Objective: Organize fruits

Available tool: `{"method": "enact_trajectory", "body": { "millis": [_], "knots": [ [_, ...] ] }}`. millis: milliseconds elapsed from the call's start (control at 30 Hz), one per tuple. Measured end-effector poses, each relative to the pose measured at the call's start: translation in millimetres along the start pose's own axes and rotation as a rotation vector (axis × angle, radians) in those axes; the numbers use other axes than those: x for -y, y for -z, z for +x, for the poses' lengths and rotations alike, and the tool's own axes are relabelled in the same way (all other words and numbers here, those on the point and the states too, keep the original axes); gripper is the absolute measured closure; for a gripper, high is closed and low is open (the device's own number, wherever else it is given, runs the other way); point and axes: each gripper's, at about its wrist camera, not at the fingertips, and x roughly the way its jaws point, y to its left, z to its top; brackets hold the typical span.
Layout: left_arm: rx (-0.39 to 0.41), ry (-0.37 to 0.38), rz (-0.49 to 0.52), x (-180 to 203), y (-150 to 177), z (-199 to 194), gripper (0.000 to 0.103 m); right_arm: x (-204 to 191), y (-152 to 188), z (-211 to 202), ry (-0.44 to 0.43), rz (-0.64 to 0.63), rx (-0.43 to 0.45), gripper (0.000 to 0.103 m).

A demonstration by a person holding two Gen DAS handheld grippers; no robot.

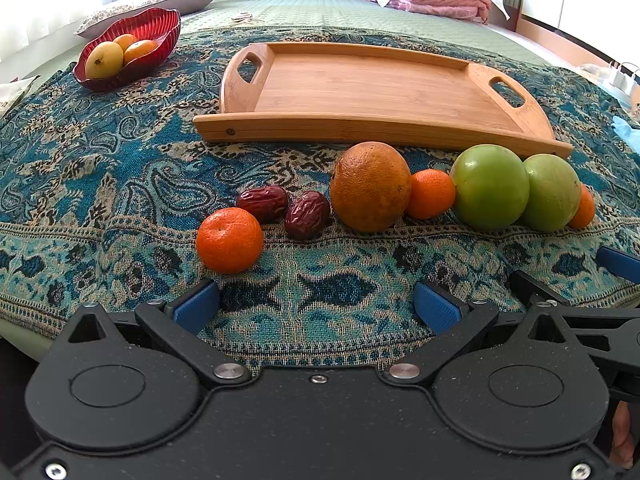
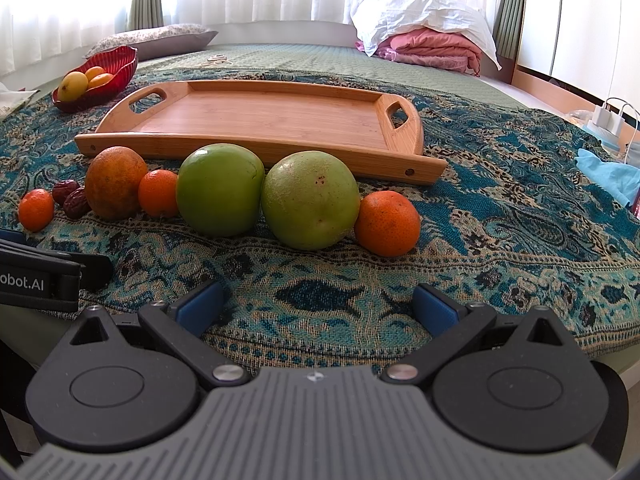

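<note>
A row of fruit lies on the patterned cloth in front of an empty wooden tray (image 1: 360,88) (image 2: 264,116): a mandarin (image 1: 229,240) (image 2: 36,209), two red dates (image 1: 262,202) (image 1: 307,214), a large orange (image 1: 370,187) (image 2: 116,182), a small mandarin (image 1: 431,194) (image 2: 159,193), two green apples (image 1: 490,187) (image 1: 554,194) (image 2: 220,190) (image 2: 310,200) and a mandarin (image 2: 387,223) at the right end. My left gripper (image 1: 316,306) is open and empty, short of the left mandarin. My right gripper (image 2: 318,306) is open and empty, short of the apples.
A red bowl (image 1: 156,26) (image 2: 120,64) with yellow and orange fruit stands at the back left. Pillows and folded pink bedding (image 2: 432,48) lie at the back. A blue cloth (image 2: 612,176) and a white charger (image 2: 608,120) sit at the right edge.
</note>
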Motion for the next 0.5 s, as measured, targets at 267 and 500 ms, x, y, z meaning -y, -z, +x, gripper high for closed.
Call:
{"method": "enact_trajectory", "body": {
  "millis": [267, 500],
  "knots": [
    [-0.001, 0.000, 0.001, 0.4, -2.1, -0.5, 0.000, -0.1, 0.2, -0.1, 0.000, 0.000, 0.001, 0.000],
    [-0.002, 0.000, 0.001, 0.4, -2.3, -0.5, 0.000, 0.0, 0.3, -0.3, 0.000, -0.001, 0.001, 0.000]
  ]
}}
